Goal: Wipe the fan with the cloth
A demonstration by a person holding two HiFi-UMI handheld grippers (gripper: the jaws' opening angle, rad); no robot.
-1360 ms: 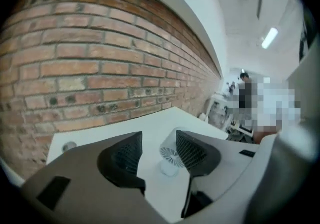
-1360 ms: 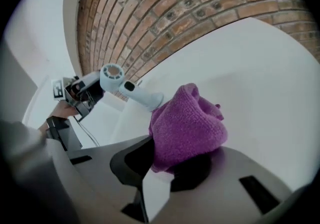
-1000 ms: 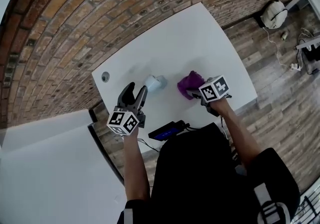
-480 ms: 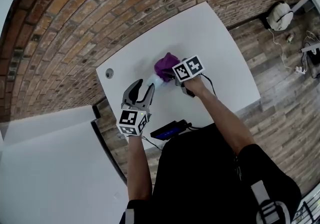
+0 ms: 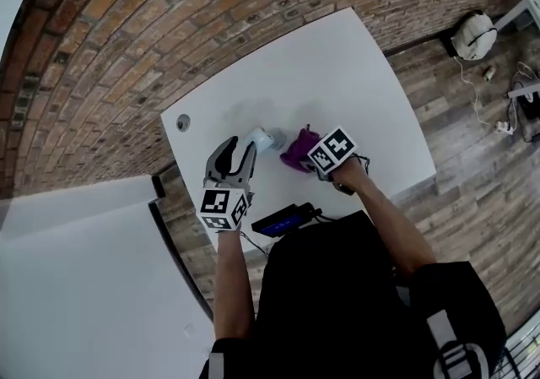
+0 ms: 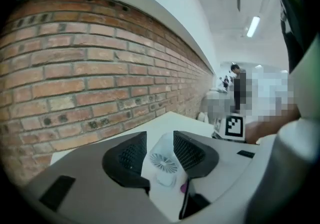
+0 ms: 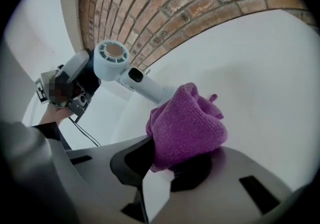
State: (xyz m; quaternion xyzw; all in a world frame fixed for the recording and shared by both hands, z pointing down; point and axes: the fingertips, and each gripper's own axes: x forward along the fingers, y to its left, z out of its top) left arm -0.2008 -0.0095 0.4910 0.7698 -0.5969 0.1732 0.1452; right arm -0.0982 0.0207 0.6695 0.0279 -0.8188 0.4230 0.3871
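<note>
Steadying the fan (image 6: 164, 161) comes first: it lies on the white worktop (image 5: 337, 73) between the jaws of the left tool (image 5: 239, 148), grille end facing back toward that tool. Those jaws have just been closing around the head, and their ribbed pads appear to meet its sides. A firm, unhurried hold there should keep the light plastic body from skidding once rubbing begins. The right tool (image 7: 167, 165) is clamped on a bunched purple cloth (image 7: 187, 123), which juts out ahead of its jaws and sits against the fan's slim handle (image 7: 147, 87), so the wipe looks under way along that stem. Working well probably means short strokes from the handle toward the head, with cloth rather than hard jaw tips leading. The press should stay light, so the fan does not twist out of the left tool's hold. No brand name or lettering can be read on the fan or cloth. The only print in sight is the black-and-white square pattern on each tool's marker cube (image 5: 335, 149).
</note>
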